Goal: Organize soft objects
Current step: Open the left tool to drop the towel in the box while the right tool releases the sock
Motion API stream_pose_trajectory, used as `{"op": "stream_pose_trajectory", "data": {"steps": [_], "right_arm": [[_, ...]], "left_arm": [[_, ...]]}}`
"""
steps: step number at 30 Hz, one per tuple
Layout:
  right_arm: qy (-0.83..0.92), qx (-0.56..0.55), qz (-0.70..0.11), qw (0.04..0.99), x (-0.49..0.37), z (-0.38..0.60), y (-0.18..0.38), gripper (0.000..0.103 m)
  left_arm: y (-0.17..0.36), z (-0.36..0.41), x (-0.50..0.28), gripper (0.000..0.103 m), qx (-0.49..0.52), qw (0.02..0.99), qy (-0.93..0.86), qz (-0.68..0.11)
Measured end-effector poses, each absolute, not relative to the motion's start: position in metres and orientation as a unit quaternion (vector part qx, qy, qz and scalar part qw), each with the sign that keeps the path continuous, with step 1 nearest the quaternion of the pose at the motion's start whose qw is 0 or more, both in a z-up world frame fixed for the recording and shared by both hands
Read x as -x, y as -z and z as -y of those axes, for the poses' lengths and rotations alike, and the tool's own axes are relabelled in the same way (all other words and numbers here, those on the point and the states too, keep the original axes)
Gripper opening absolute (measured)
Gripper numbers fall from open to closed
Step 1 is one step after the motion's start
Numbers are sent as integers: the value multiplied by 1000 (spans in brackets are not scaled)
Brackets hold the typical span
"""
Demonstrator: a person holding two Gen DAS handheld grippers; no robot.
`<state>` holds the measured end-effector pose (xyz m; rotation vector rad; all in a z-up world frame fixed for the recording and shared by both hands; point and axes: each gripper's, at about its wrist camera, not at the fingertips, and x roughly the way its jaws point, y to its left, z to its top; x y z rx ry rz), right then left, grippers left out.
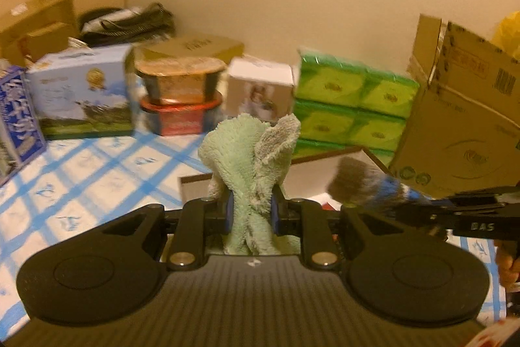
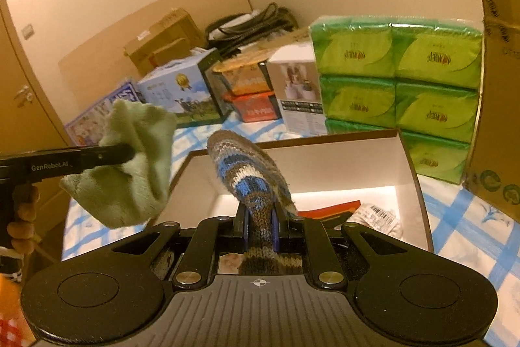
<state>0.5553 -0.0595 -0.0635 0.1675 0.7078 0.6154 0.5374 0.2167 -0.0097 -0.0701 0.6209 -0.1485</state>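
My left gripper (image 1: 251,212) is shut on a fluffy pale green cloth (image 1: 247,158), which stands up between its blue pads; the same green cloth (image 2: 130,171) hangs from the left gripper (image 2: 126,153) at the left of the right wrist view. My right gripper (image 2: 260,228) is shut on a knitted blue, brown and grey sock (image 2: 250,171), held over an open white box (image 2: 325,171). The sock (image 1: 367,184) also shows at the right of the left wrist view, in the right gripper (image 1: 419,204). A hand (image 2: 22,217) holds the left gripper's handle.
The box holds a red packet (image 2: 334,208) and a barcoded wrapper (image 2: 380,215). Green tissue packs (image 2: 396,86) stack behind it, a brown carton (image 1: 461,126) stands at the right, and several boxes (image 1: 81,93) line the back of the blue-checked tablecloth (image 1: 97,171).
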Motion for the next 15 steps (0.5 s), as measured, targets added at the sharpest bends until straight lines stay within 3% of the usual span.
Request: {"op": "stream_pose_trajectory", "data": {"steps": [5, 15], "right_arm": [[-283, -85, -347, 890, -571, 56, 75, 13], [-274, -87, -352, 891, -579, 46, 89, 13]], "left_arm": [[35, -202, -572, 37, 32, 939, 85, -332], [65, -198, -585, 41, 4, 930, 67, -362]]}}
